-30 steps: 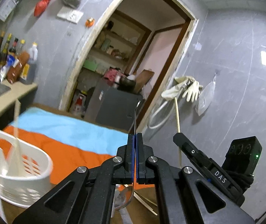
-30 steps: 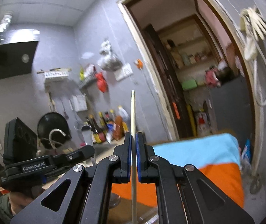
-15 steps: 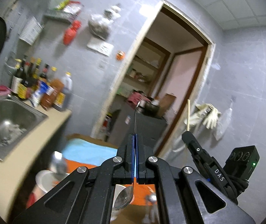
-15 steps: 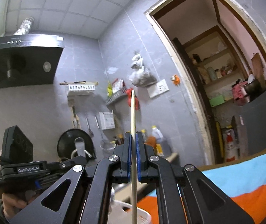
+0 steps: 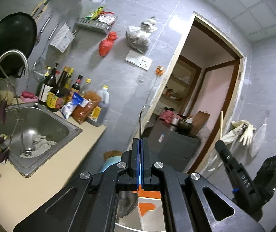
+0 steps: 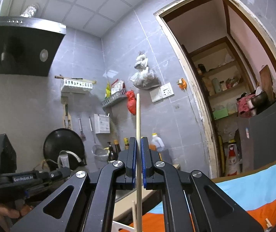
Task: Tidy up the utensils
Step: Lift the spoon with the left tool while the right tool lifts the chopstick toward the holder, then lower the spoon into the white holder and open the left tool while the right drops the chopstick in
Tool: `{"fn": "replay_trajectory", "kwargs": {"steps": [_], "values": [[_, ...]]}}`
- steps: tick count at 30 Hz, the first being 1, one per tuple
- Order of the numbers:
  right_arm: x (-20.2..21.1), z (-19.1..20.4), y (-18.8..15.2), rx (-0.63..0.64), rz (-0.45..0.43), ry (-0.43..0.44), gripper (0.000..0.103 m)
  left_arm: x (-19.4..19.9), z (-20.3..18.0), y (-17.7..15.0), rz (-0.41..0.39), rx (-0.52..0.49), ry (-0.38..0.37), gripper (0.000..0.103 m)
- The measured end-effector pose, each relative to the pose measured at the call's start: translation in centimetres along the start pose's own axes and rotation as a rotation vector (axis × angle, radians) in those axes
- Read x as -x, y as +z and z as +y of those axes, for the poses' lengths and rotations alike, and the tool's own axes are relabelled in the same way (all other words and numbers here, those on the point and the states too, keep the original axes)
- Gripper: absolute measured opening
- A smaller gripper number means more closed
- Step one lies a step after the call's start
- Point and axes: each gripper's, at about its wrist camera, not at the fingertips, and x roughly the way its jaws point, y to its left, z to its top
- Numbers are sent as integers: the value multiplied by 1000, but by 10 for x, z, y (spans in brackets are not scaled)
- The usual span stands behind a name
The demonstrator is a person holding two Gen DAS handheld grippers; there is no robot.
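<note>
My left gripper (image 5: 140, 145) is shut on a metal spoon (image 5: 140, 119). Its thin handle rises above the fingers and its bowl hangs below them. My right gripper (image 6: 138, 145) is shut on a wooden chopstick (image 6: 138, 116), held upright with a long end above and below the pads. In the left wrist view the right gripper (image 5: 232, 166) shows at the right edge with the chopstick (image 5: 221, 123) rising from it. The left gripper (image 6: 31, 177) shows at the lower left of the right wrist view. A white basket rim (image 6: 120, 225) with another stick (image 6: 133, 210) peeks in at the bottom.
A steel sink (image 5: 47, 119) with a curved faucet (image 5: 12, 58) sits in the beige counter (image 5: 41, 174) on the left. Sauce bottles (image 5: 64, 92) stand behind it against the grey tiled wall. An orange and blue cloth (image 6: 254, 191) covers the table; a doorway (image 6: 234, 96) opens to the right.
Both views have swung left, from the doorway and cloth toward the sink and wall. The white basket has dropped out of the left wrist view. Both grips are unchanged.
</note>
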Motion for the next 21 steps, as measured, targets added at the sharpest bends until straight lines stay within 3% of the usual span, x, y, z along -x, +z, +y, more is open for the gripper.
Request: {"fn": "replay_trajectory", "kwargs": {"steps": [8,21], "values": [[-11,-6,-18,-2,29,-54,3,-7,2,-26,-6,-25,3,0],[-9,-4,-42,34,119,-38,3,-4,2,-43,58,-41,0,0]]}}
